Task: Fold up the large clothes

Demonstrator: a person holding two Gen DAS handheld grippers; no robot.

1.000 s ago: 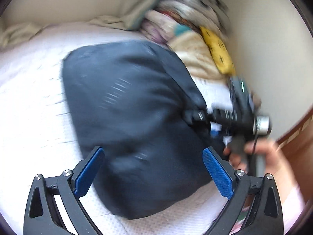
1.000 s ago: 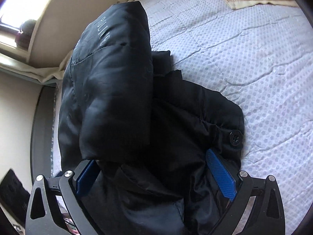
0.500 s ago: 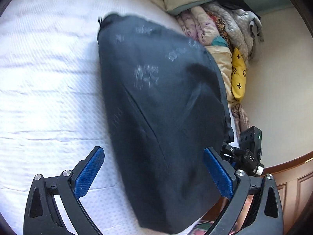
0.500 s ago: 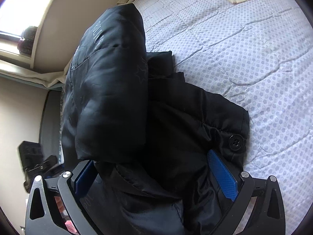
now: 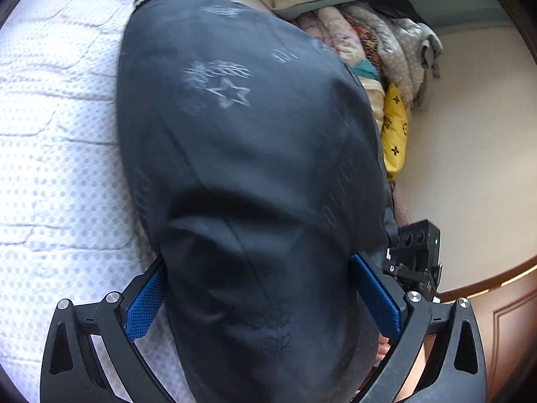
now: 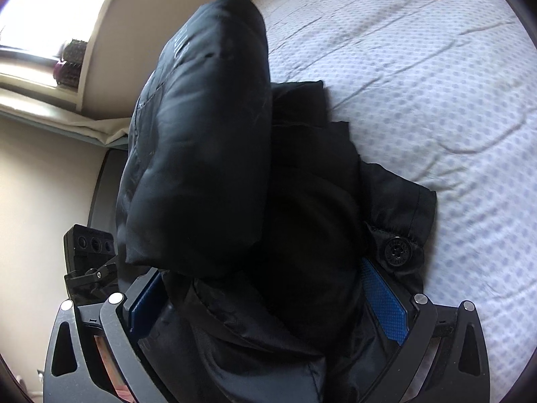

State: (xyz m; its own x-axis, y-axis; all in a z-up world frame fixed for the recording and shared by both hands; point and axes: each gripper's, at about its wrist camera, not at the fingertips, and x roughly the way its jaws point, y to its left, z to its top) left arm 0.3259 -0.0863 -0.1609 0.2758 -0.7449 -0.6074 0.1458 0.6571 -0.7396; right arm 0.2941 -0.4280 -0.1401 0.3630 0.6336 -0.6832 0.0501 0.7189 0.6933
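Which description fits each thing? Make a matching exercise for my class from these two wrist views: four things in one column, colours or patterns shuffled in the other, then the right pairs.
Things
1. jacket
2. bedspread
3. cushion
4. gripper pads

Descriptions
a. yellow with dark marks
b. blue, textured
c. black, with a pale star print
d. white with a dotted quilt pattern

Pairs: 1-c, 2-d, 3-a, 4-b

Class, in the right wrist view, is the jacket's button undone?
Cannot tell: the button shows on the black jacket, but folds hide any buttonhole.
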